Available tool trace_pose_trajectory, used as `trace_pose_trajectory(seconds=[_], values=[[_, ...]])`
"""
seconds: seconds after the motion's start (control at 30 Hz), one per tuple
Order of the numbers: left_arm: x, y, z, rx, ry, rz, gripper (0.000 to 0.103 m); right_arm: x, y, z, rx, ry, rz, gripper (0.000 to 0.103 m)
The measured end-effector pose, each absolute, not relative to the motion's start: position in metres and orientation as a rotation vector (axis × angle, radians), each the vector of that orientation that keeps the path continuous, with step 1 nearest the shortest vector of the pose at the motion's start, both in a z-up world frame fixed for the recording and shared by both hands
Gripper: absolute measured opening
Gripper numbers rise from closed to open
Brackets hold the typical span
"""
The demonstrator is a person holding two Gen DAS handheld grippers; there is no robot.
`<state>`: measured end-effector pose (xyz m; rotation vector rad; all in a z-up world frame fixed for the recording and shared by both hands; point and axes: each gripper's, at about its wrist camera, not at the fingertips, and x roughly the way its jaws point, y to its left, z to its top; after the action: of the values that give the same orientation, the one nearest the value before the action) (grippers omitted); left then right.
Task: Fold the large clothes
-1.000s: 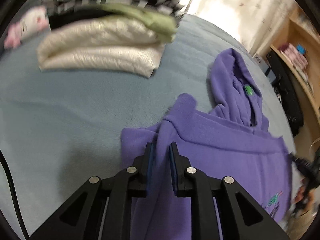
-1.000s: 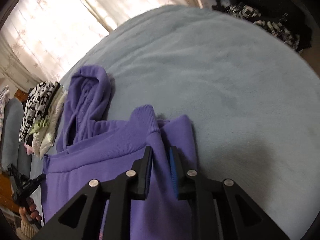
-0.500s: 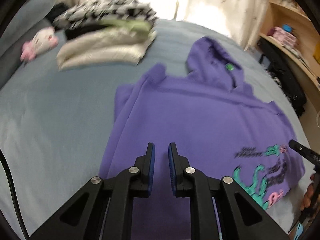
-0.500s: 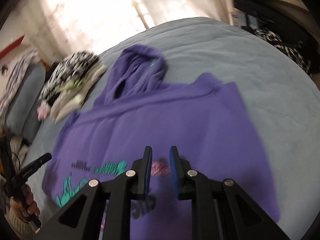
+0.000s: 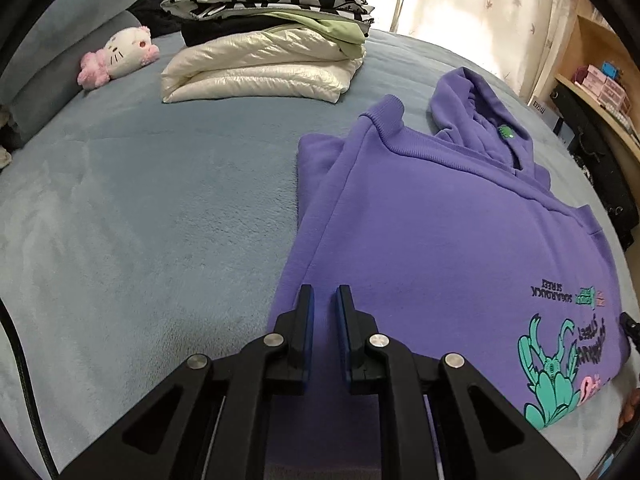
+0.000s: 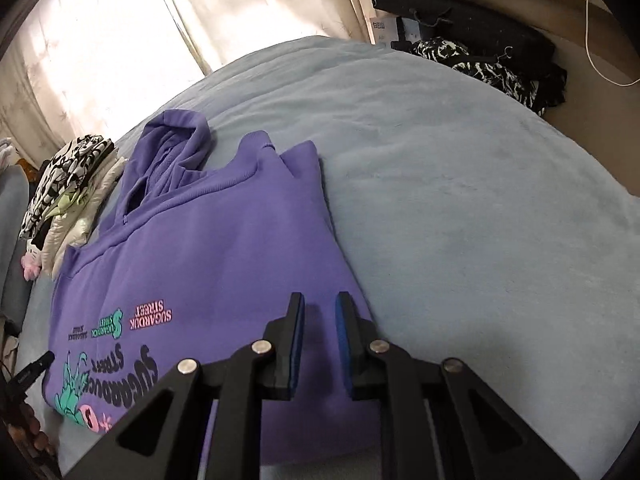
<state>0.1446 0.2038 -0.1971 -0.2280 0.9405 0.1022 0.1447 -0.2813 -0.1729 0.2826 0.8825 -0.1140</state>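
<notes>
Tongs of both hands, left (image 5: 324, 300) and right (image 6: 319, 308), hover nearly closed and empty, a narrow gap between the pads, over the purple hoodie's (image 5: 420, 232) near corners. Hoodie lies folded on the blue bed (image 5: 140, 220), hood toward twelve o'clock, print reading "SUGARDUCK STREET" (image 6: 152, 314).

Bedroom: bed (image 5: 140, 208), plush toy (image 5: 120, 54)

Purple hoodie (image 5: 420, 240) flat on bed (image 5: 140, 220); clothes stack (image 5: 268, 40) behind
</notes>
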Motion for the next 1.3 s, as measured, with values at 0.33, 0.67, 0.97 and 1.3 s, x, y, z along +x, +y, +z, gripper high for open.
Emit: trace_pose_trajectory(seconds=[0.33,0.67,0.97,1.3], values=[[0.147,0.196,-0.180,-0.212,0.961,0.118,0.014,0.140,-0.274,-0.166,0.311,0.893,-0.138,0.017],[0.191,0.176,-0.139,-0.127,0.899,0.075,0.018,0.178,-0.239,-0.130,0.271,0.863,-0.018,0.017],[0.286,0.158,-0.144,-0.062,0.897,0.049,0.026,0.262,-0.190,-0.122,0.165,0.847,0.059,0.017],[0.354,0.186,-0.193,-0.076,0.988,0.149,0.030,0.323,-0.219,-0.170,0.132,0.931,-0.071,0.017]])
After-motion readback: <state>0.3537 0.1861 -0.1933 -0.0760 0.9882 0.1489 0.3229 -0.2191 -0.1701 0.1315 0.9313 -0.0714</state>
